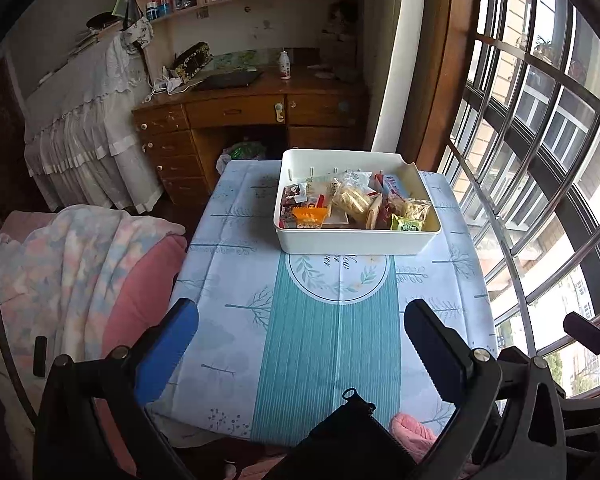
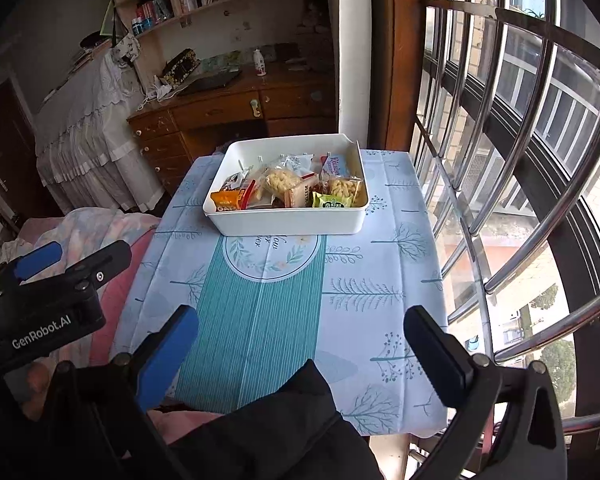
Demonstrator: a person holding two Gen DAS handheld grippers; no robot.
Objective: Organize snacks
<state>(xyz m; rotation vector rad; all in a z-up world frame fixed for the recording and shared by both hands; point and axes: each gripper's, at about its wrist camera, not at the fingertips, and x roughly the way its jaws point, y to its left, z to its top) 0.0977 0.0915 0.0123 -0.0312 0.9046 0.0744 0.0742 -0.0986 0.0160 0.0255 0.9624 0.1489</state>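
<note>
Toward the counter's [image 1: 236,320] far edge sits a smooth white plastic bin [image 1: 356,242] of crinkly snacks [image 1: 352,200]; both tongs, left tongs [image 1: 300,344] and right tongs [image 2: 300,344], gape wide, holding nothing, over bare printed cloth, probably vinyl.

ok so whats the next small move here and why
Probably none beyond keeping both grippers back: every snack packet in view already lies in the white bin, the tablecloth around it holds no loose snack, and the left gripper and right gripper stand open, holding nothing.
</note>
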